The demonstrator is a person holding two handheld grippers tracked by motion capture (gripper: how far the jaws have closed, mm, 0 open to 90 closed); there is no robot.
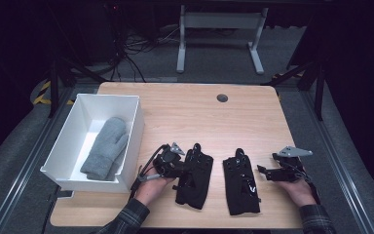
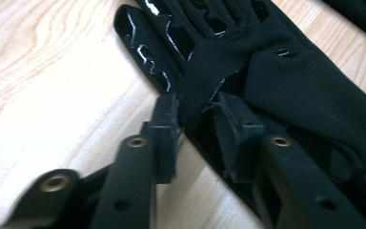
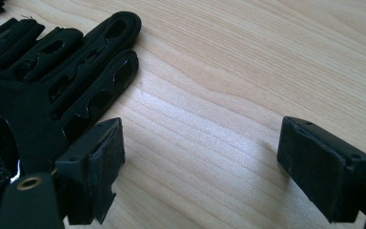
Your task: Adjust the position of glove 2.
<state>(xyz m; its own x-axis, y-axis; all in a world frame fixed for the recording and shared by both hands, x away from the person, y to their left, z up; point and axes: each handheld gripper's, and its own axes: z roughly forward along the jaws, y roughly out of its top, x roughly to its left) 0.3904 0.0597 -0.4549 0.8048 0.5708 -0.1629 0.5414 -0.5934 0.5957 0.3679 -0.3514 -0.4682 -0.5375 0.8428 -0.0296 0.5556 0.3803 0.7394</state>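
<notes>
Jaws of the left gripper (image 2: 195,119) stand narrowly parted and pinch a raised fold of cloth at the edge of the left black glove (image 2: 286,86); the fabric is bunched between the two pads, and the glove's glossy-trimmed fingers run off toward 11 o'clock in the left gripper view; jaws of the right gripper (image 3: 200,167) stand wide apart with bare wood between them and hold nothing; one pad sits just beside the fingers of the right black glove (image 3: 52,90), whether touching I cannot tell.

From the high view, the left gripper (image 1: 179,165) lies against the left black glove (image 1: 195,175) at that glove's 9 o'clock side; the right black glove (image 1: 241,183) lies flat just beside it toward 3 o'clock, the two apart with a strip of worktop (image 1: 185,107) between; the right gripper (image 1: 265,171) sits at 3 o'clock of that second glove, near its edge.

At 9 o'clock of the left gripper stands a white bin (image 1: 131,136), its near wall close to the left hand (image 1: 151,187); a grey mitten (image 1: 106,146) lies inside it, slanted along the floor of the bin; a small dark round grommet (image 1: 222,98) sits in the wood toward 12 o'clock, well apart from both gloves; beyond the far edge, a white frame leg (image 1: 255,46) stands on the grey floor.
</notes>
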